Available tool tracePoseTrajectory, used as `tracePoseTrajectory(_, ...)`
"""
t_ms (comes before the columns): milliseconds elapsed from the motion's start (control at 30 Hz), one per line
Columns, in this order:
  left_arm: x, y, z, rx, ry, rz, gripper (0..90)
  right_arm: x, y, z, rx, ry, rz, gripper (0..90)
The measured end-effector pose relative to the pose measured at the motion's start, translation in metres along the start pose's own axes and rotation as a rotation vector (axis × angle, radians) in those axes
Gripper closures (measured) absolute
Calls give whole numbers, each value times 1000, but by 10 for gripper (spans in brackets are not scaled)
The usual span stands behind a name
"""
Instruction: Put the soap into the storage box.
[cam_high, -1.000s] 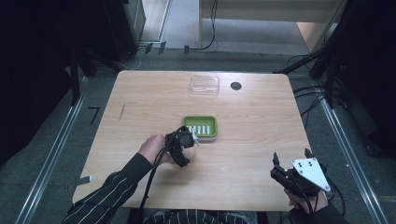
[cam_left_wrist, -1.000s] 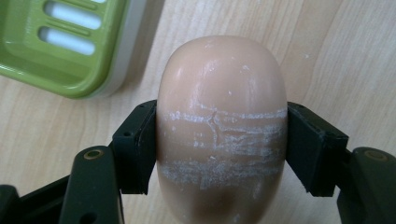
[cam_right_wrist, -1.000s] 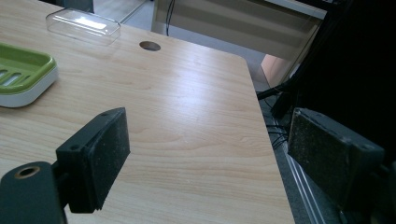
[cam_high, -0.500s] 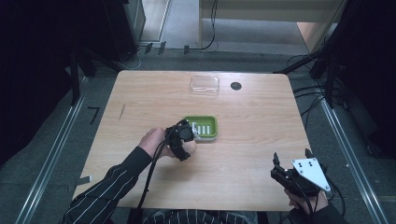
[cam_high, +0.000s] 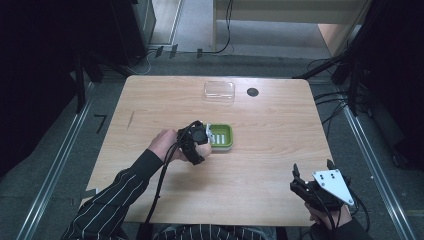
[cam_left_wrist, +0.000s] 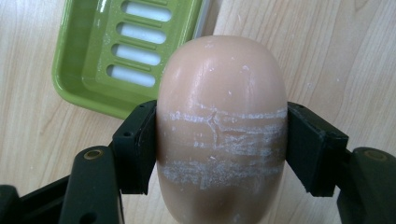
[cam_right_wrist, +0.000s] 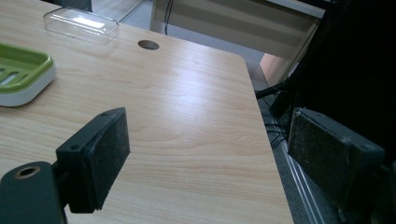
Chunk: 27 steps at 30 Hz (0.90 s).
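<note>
A beige soap bar (cam_left_wrist: 219, 126) with white scuff lines sits between the jaws of my left gripper (cam_left_wrist: 219, 149), which is shut on it at both sides. A green slotted soap dish (cam_left_wrist: 79, 93) lies on the wood just beyond and left of the bar, with nothing in it. In the high view the left gripper (cam_high: 197, 140) hangs at the left edge of the dish (cam_high: 227, 129), mid-table. My right gripper (cam_high: 312, 187) rests near the table's front right corner, open, with only bare wood between its pads (cam_right_wrist: 107, 154).
A clear plastic lid (cam_high: 219, 91) lies at the far middle of the table, with a round cable hole (cam_high: 252, 92) to its right. The right table edge (cam_right_wrist: 275, 154) runs close by the right gripper. Dark floor and cables surround the table.
The left gripper with the soap has shifted a little farther from the person, along the dish's left edge. The right gripper has stayed put.
</note>
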<state>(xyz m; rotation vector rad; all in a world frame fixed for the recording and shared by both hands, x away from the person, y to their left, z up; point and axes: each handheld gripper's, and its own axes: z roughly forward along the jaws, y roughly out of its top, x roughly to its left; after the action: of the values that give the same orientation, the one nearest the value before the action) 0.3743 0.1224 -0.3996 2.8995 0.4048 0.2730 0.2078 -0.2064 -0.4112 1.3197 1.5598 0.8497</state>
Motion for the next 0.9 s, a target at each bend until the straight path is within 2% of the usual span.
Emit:
tracePoseTrajectory(300, 8, 4, -7, -19, 7, 22, 335, 0, 0, 0, 3, 3, -2, 136)
tracePoseTrajectory(633, 22, 5, -8, -22, 2, 18, 335, 0, 0, 0, 2, 2, 3, 136)
tracePoseTrajectory(900, 26, 10, -6, -17, 4, 51, 335, 0, 0, 1, 5, 3, -3, 136)
